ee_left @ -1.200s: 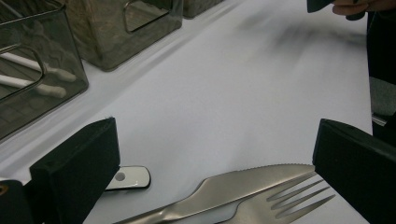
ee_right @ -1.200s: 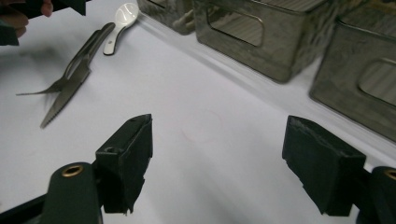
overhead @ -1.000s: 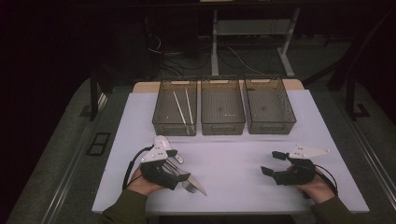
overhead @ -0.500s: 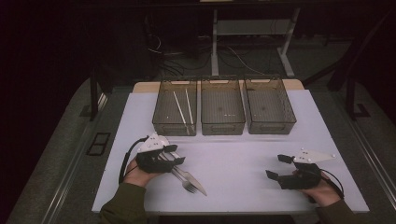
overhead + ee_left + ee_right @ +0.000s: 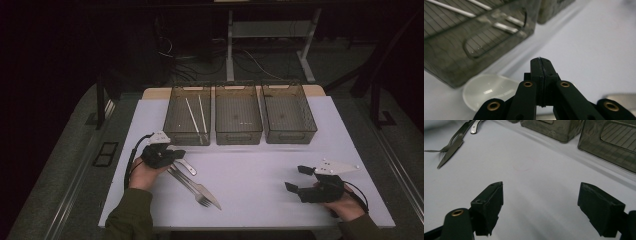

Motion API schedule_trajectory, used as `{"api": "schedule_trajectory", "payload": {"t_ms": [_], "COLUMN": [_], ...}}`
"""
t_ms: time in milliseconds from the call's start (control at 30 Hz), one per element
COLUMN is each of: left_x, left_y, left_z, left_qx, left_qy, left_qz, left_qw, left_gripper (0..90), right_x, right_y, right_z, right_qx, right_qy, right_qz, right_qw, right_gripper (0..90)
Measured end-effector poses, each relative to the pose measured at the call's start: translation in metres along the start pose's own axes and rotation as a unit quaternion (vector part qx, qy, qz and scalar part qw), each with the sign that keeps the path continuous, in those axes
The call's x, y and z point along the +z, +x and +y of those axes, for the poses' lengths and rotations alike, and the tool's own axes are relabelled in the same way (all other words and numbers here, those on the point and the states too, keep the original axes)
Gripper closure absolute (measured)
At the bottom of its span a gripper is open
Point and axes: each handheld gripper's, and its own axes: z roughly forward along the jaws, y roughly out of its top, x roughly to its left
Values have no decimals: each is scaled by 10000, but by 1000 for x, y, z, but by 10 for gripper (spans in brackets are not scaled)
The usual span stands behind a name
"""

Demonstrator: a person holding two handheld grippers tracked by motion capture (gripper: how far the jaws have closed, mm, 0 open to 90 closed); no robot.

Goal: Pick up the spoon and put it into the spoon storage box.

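My left gripper (image 5: pixel 178 153) is shut, with nothing visible between its jaws, just in front of the left bin (image 5: pixel 176 131). In the left gripper view the closed tips (image 5: pixel 541 63) hover above the bowl of a spoon (image 5: pixel 486 87) that lies on the white table. The spoon (image 5: pixel 186 167) sits beside a knife (image 5: pixel 202 190) and a fork (image 5: pixel 192 192), which lie diagonally on the mat. My right gripper (image 5: pixel 296 178) stands open at the near right, over bare table. Its pads (image 5: pixel 489 203) are wide apart with nothing between them, and the fork and knife (image 5: pixel 450 145) lie far off.
Three dark see-through bins stand in a row at the back: the left one holds two white sticks (image 5: pixel 195 116), beside the middle bin (image 5: pixel 238 132) and the right bin (image 5: pixel 290 134). The white mat (image 5: pixel 250 170) ends near my hands.
My left gripper has moved away from me, off the fork and knife and up towards the left bin. The right gripper has barely shifted and stays open.
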Motion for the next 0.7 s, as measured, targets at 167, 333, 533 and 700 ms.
{"api": "schedule_trajectory", "payload": {"t_ms": [167, 333, 533, 700], "left_x": [2, 8, 15, 18], "left_y": [-5, -10, -15, -14], "left_z": [-9, -11, -10, -9], "left_qx": [105, 191, 244, 186], "left_qy": [311, 474, 523, 478], "left_qz": [-160, -300, -350, -391], "left_qw": [9993, 9982, 9977, 9979], "left_gripper": [889, 889, 888, 889], "right_x": [0, 0, 0, 1], "right_y": [1, 1, 1, 1], "right_z": [0, 1, 0, 0], "right_qx": [-38, -41, -31, -15], "right_qy": [-5, 6, 12, 26], "right_qz": [2, 5, 17, 11], "right_qw": [10000, 10000, 10000, 10000], "right_gripper": [205, 205, 205, 205]}}
